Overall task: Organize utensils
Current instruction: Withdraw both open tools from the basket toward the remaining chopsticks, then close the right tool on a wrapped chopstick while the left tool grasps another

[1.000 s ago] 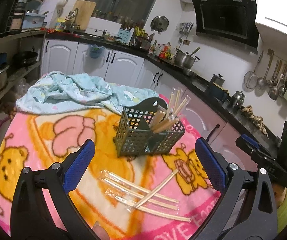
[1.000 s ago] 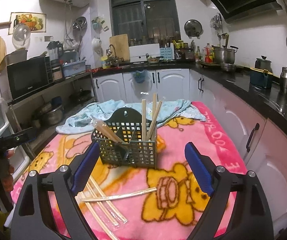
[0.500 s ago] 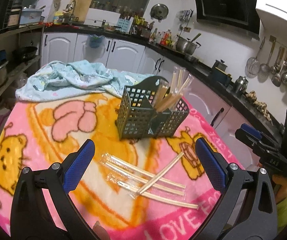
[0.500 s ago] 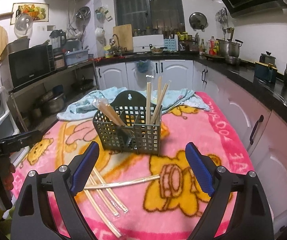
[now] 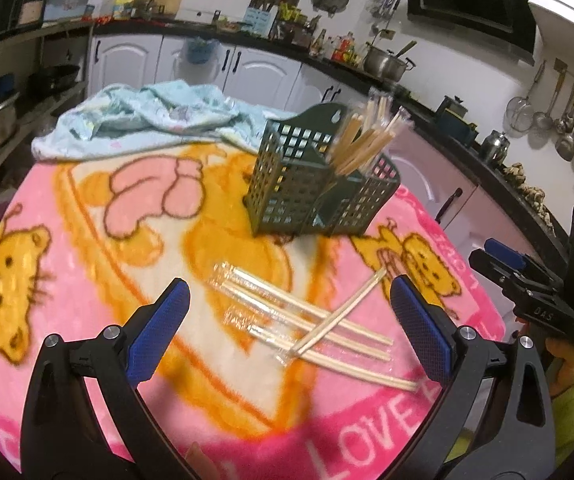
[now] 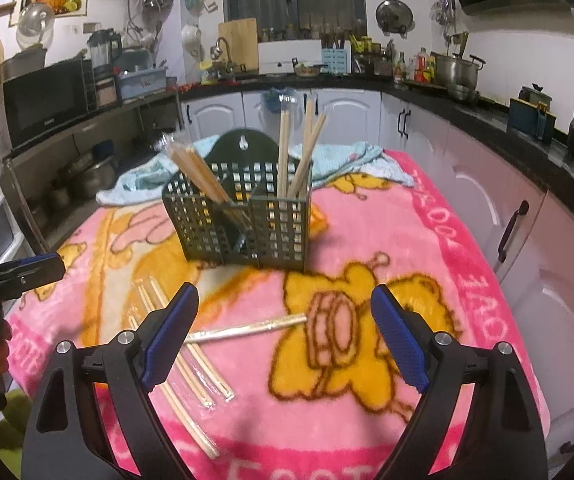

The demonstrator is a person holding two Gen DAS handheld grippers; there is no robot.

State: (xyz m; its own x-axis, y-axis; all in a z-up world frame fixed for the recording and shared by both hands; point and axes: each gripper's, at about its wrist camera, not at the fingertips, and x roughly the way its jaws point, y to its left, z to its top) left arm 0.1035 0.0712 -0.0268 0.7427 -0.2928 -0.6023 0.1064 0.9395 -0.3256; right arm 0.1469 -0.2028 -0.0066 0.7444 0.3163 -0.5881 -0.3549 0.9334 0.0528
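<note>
"LOVE" was read on the pink blanket (image 5: 87, 216), below the chopsticks (image 5: 311, 320); "DAS" was printed on the right gripper (image 5: 543, 312).

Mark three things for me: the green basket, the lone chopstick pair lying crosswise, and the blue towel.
basket (image 6: 207, 216), right wrist view, front mesh wall.
crosswise chopsticks (image 6: 247, 327), right wrist view, middle of the wrapped pair.
towel (image 5: 147, 120), left wrist view, middle of the crumpled cloth.
</note>
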